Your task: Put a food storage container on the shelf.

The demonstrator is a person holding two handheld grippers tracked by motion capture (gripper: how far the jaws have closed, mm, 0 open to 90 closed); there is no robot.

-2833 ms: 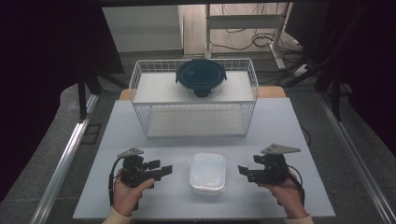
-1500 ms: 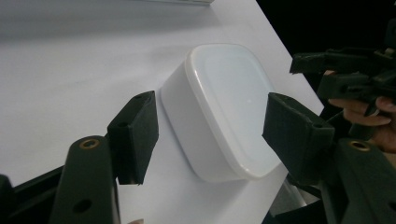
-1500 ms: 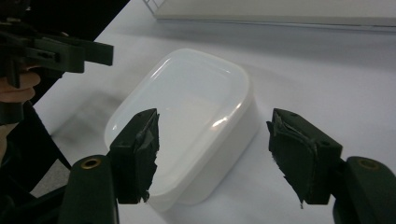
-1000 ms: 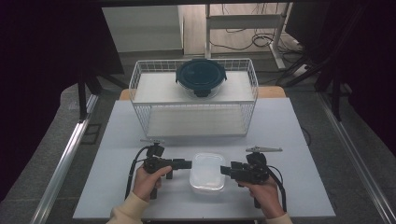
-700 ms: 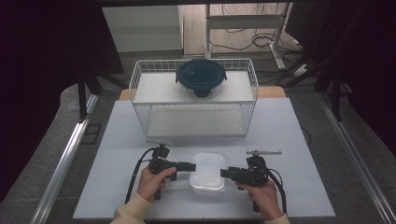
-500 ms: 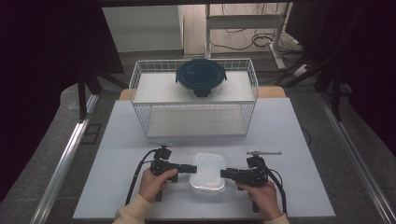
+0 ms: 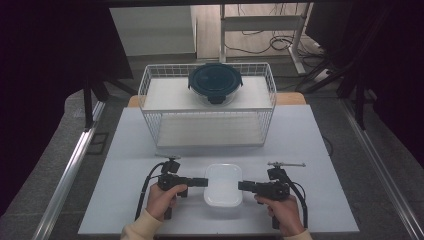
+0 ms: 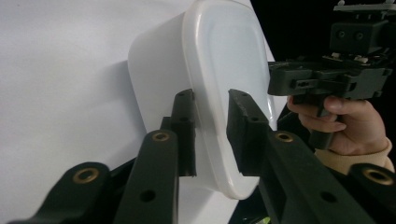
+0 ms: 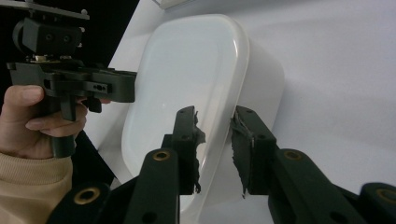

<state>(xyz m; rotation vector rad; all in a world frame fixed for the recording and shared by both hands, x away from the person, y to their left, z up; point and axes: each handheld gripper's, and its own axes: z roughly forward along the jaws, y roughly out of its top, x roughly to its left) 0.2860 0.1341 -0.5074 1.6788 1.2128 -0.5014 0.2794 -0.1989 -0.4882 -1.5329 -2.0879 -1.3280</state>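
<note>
A person is working two hand-held grippers against a white lidded plastic container sitting at the near middle of the white desk, between the two hands. The left gripper is coming in level from the container's left side, the right gripper from its right side, so the two are facing each other across it. In the left gripper view, the black jaws have just been closing and are straddling the rim of the container, one jaw on the outer wall under the lip and the other over the lid; a thin gap seems to remain at the lid side, so a firm clamp cannot be confirmed. In the right gripper view, the jaws have likewise just been closing, and their worn pads are bracketing the opposite edge of the container, standing close to it on both sides; whether they are pressing cannot be told for sure. The container is resting flat on the desk with its lid on. Farther back on the desk, a white wire basket is standing, with a round dark-lidded glass container lying on its upper shelf.
</note>
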